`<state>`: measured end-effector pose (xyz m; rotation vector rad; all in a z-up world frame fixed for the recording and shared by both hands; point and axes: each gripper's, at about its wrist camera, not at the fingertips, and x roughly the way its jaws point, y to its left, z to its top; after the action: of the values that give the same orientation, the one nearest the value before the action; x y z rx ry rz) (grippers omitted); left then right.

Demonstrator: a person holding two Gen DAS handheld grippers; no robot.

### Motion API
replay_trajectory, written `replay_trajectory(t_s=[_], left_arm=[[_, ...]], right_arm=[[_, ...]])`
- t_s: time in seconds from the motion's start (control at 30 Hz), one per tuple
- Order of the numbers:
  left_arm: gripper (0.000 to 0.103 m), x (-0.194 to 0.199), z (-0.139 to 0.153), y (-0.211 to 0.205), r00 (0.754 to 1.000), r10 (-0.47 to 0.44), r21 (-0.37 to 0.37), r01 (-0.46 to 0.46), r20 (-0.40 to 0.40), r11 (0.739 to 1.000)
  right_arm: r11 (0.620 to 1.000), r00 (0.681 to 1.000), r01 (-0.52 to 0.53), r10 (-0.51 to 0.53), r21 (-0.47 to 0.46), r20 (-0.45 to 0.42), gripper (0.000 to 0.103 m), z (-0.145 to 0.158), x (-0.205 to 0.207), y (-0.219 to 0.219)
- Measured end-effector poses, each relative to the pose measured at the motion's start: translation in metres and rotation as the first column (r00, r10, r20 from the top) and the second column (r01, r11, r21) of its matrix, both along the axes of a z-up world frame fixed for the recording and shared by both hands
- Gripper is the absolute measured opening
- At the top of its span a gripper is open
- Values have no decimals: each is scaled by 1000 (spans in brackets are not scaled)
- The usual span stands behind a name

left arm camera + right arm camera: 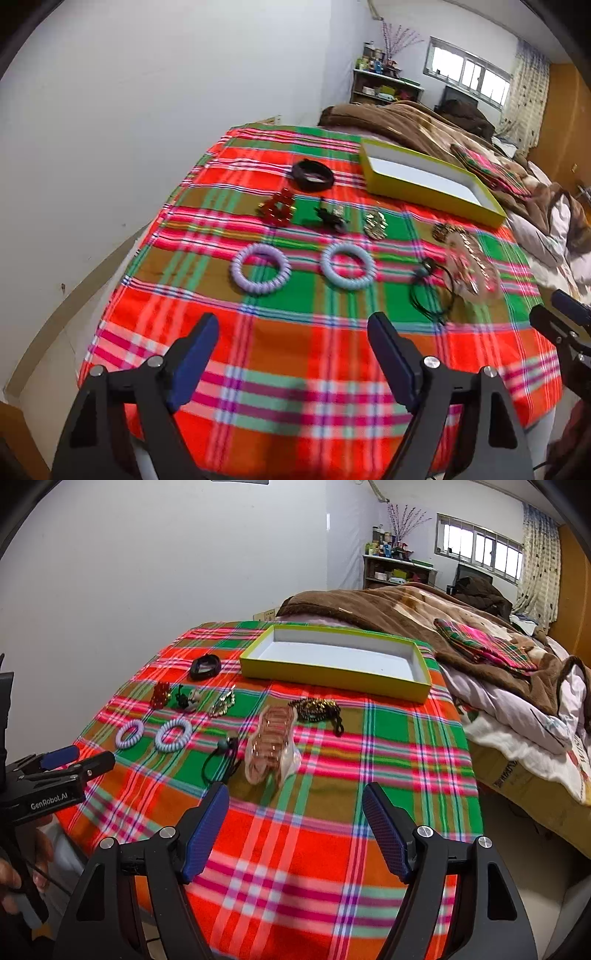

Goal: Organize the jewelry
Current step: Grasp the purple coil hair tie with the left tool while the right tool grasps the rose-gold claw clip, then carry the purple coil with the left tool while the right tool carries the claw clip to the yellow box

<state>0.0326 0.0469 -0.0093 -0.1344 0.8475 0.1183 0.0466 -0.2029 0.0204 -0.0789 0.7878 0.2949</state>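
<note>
Jewelry lies spread on a plaid cloth [295,369]. Two lilac spiral rings [258,290] [170,747] sit nearest the left gripper [293,321], which hovers open above bare cloth. Behind them are a red bead piece [277,208], a black clip [330,218], a gold piece [375,223] and a black bangle [310,182]. The right gripper [295,790] is open, just short of a clear bag of pink bangles [271,742] and a black cord [223,744]. A dark beaded chain [317,707] lies before the yellow-green box [332,679], whose white inside is bare.
A white wall runs along the cloth's left edge. To the right is a bed with a brown blanket [406,609] and a folded plaid cloth [487,646]. A hand [11,882] holds the left gripper's handle. A shelf [395,572] and a window stand far back.
</note>
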Motion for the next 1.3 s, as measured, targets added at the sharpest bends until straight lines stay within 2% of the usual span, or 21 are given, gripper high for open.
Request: replay_trajectory(t_s=[0.17, 0.27, 0.33, 0.6, 0.9, 0.93, 0.97, 1.0, 1.03, 1.17, 1.3], left_arm=[[84, 17, -7, 23, 999, 24, -62, -26, -20, 998], [84, 24, -11, 36, 998, 64, -65, -66, -29, 996], [82, 30, -14, 43, 996, 87, -54, -89, -33, 995], [60, 54, -33, 50, 991, 97, -13, -99, -92, 995], [53, 65, -37, 45, 991, 97, 58, -92, -96, 994], [52, 66, -37, 45, 991, 97, 61, -92, -94, 994], [48, 67, -37, 45, 991, 98, 63, -92, -91, 994], [42, 69, -37, 45, 991, 97, 62, -91, -89, 994], [39, 70, -37, 45, 992, 94, 62, -89, -87, 994], [15, 73, -37, 44, 992, 91, 53, -87, -82, 995], [10, 71, -36, 47, 993, 90, 34, -88, -77, 996]], right_arm=[[1000, 1000, -14, 14, 13, -20, 75, -4, 20, 6], [1000, 999, -22, 22, 12, -27, 74, -8, 30, 10], [1000, 999, -25, 25, 10, -37, 70, -11, 38, 13], [999, 996, -32, 32, 7, -83, 61, -24, 59, 21], [999, 991, -44, 44, 9, -128, 60, -34, 68, 27], [999, 990, -42, 43, 11, -133, 57, -35, 70, 28], [999, 989, -41, 43, 17, -141, 53, -36, 71, 28], [999, 988, -39, 41, 19, -150, 43, -37, 73, 28], [999, 988, -36, 38, 15, -152, 42, -38, 73, 28], [999, 990, -29, 31, 13, -136, 42, -37, 73, 27], [999, 992, -31, 32, 11, -123, 41, -35, 72, 26]])
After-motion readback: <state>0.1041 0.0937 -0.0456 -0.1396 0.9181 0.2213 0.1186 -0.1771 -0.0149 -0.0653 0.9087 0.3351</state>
